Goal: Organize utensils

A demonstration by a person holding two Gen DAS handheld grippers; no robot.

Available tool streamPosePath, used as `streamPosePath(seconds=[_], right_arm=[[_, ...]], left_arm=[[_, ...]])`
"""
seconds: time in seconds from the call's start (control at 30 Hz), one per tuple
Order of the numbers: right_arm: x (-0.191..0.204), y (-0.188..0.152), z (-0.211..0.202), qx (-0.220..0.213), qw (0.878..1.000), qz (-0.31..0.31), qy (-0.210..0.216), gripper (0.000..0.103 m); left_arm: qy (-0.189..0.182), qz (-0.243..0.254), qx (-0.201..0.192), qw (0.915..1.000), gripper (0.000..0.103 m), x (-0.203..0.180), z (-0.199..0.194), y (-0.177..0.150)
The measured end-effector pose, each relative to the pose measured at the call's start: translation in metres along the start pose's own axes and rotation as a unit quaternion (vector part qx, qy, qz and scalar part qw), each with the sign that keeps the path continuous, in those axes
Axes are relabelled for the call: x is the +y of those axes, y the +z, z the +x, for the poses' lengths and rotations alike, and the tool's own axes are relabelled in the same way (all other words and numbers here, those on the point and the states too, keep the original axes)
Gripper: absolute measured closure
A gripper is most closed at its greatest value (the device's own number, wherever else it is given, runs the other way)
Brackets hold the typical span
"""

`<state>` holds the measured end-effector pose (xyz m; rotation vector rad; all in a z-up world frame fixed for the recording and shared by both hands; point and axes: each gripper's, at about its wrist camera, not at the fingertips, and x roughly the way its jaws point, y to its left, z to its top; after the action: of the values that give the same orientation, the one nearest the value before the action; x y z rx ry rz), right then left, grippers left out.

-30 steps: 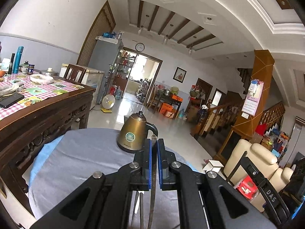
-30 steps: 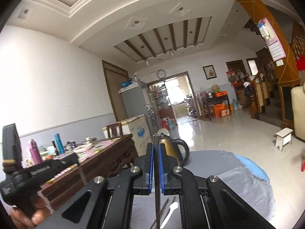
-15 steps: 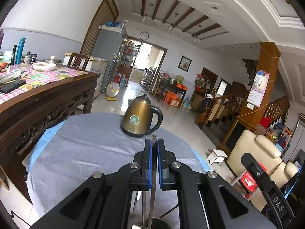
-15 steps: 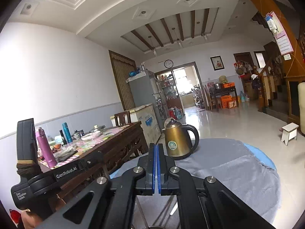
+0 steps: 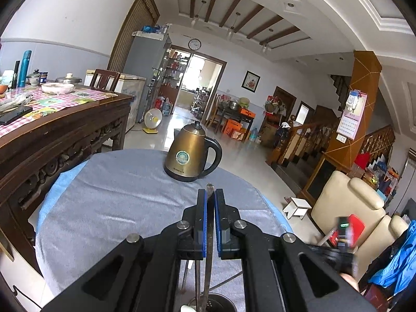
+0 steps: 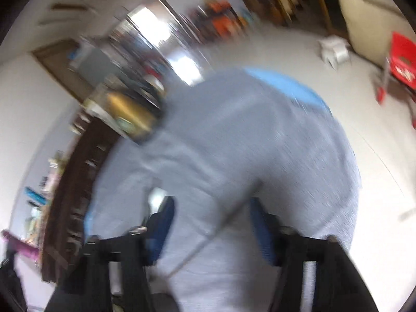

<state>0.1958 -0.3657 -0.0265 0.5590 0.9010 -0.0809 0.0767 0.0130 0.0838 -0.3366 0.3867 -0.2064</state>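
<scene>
My left gripper [image 5: 210, 195] is shut on a thin metal utensil handle [image 5: 209, 223] that stands upright between the blue pads and reaches down into a dark round utensil holder [image 5: 218, 303] at the bottom edge, where other utensil stems stand. In the blurred right wrist view my right gripper [image 6: 210, 223] is open, its blue pads wide apart over the grey tablecloth [image 6: 234, 143]. A thin utensil [image 6: 215, 234] lies slanted on the cloth between the fingers.
A brass kettle [image 5: 191, 153] stands at the far side of the round grey-clothed table [image 5: 117, 195]; it also shows in the right wrist view [image 6: 130, 117]. A dark wooden dining table [image 5: 52, 132] is at left. A cream sofa [image 5: 348, 208] and white stool [image 5: 296, 206] are at right.
My right gripper has opened and swung sharply, tilting down over the table, so its view is blurred. My left gripper has lowered a little, still shut on the utensil.
</scene>
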Motion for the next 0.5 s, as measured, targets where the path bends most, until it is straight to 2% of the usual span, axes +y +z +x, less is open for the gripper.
streamPosePath(seconds=[0.07, 0.1, 0.27, 0.33, 0.4, 0.43, 0.5], right_arm=[[-0.018, 0.008, 0.038, 0.053, 0.998, 0.037, -0.026, 0.064], [-0.022, 0.008, 0.049, 0.062, 0.997, 0.040, -0.036, 0.066], [-0.008, 0.017, 0.095, 0.081, 0.990, 0.039, -0.111, 0.066], [-0.003, 0.020, 0.110, 0.089, 0.984, 0.034, -0.153, 0.067], [0.000, 0.022, 0.121, 0.099, 0.978, 0.036, -0.178, 0.068], [0.002, 0.021, 0.127, 0.106, 0.974, 0.030, -0.196, 0.069], [0.013, 0.019, 0.132, 0.094, 0.967, -0.001, -0.236, 0.078]], left_arm=[[-0.002, 0.001, 0.000, 1.0000, 0.098, -0.001, -0.001, -0.001], [-0.004, 0.002, 0.000, 1.0000, 0.098, -0.001, -0.001, -0.001], [-0.007, 0.002, 0.001, 1.0000, 0.098, 0.004, -0.003, -0.002], [-0.010, 0.001, 0.003, 0.9999, 0.098, 0.006, -0.004, -0.003], [-0.012, 0.001, 0.003, 0.9999, 0.098, 0.008, -0.005, -0.004], [-0.013, -0.001, 0.003, 0.9999, 0.098, 0.010, -0.006, -0.004], [-0.015, -0.005, 0.006, 0.9999, 0.098, 0.012, -0.006, -0.006]])
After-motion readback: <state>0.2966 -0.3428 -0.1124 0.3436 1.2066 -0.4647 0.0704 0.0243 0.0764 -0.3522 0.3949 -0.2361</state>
